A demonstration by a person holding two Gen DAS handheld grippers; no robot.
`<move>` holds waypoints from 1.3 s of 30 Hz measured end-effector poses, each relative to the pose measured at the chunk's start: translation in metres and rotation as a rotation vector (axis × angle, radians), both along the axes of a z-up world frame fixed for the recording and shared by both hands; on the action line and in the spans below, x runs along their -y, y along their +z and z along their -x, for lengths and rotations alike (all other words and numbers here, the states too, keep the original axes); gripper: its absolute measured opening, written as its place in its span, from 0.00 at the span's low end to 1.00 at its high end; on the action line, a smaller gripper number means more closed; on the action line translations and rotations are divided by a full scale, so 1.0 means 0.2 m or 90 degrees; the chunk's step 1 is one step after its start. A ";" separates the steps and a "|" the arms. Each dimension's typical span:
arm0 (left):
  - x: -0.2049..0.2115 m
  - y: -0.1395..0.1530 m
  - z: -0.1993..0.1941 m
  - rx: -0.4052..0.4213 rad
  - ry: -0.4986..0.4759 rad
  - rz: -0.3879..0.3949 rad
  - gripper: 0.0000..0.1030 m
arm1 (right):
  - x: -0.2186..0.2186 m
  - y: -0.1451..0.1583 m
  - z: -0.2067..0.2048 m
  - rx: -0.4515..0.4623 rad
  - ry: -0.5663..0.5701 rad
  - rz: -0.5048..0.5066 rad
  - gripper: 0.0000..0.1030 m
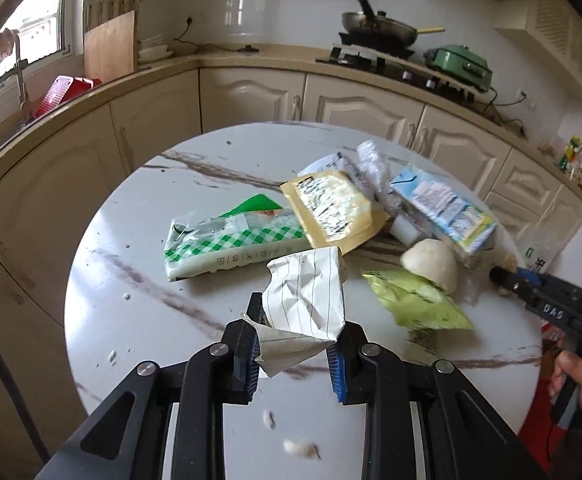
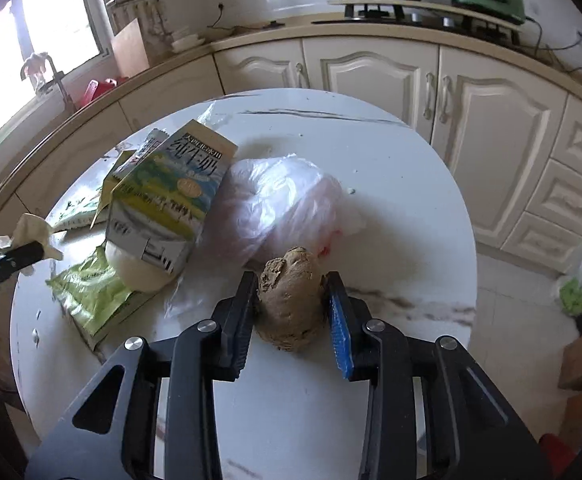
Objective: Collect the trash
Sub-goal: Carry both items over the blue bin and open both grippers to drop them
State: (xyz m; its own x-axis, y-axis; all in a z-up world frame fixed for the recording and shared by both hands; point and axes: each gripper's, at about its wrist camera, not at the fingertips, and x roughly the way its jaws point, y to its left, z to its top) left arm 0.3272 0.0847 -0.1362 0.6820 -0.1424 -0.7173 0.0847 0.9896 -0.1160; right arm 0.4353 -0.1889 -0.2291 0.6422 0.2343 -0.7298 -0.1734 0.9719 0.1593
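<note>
Paper [image 1: 303, 300] in left hand-held gripper [image 1: 295, 344], brown lump [image 2: 291, 300] in right hand-held gripper [image 2: 293, 312].

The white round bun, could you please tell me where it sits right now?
In the left wrist view, the white round bun lies right of centre on the marble table, between the blue-and-white milk carton and the green snack wrapper.
</note>
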 end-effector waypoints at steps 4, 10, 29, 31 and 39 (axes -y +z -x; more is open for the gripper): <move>0.12 0.10 0.16 0.020 -0.036 0.001 0.24 | 0.03 0.02 0.14 0.019 0.002 -0.046 0.31; 0.53 0.20 0.31 0.037 -0.141 0.004 0.24 | 0.24 0.12 0.44 0.067 -0.018 -0.112 0.31; 2.16 -0.57 0.08 -0.172 -0.440 -0.034 0.24 | 1.53 -0.47 0.86 -0.022 -0.340 -0.137 0.32; 2.22 -0.66 -0.02 -0.182 -0.442 -0.047 0.24 | 1.58 -0.55 0.82 -0.041 -0.349 -0.140 0.32; 2.48 -0.91 -0.42 -0.189 -0.418 -0.101 0.68 | 1.69 -0.85 0.69 -0.081 -0.374 -0.170 0.32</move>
State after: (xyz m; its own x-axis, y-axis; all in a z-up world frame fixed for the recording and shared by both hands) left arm 0.4108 -0.4109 -0.3176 0.2660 -0.3332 -0.9046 0.6522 0.7532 -0.0857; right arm 0.2973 -0.5275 -0.3990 0.6309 0.0546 -0.7739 0.4103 0.8231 0.3926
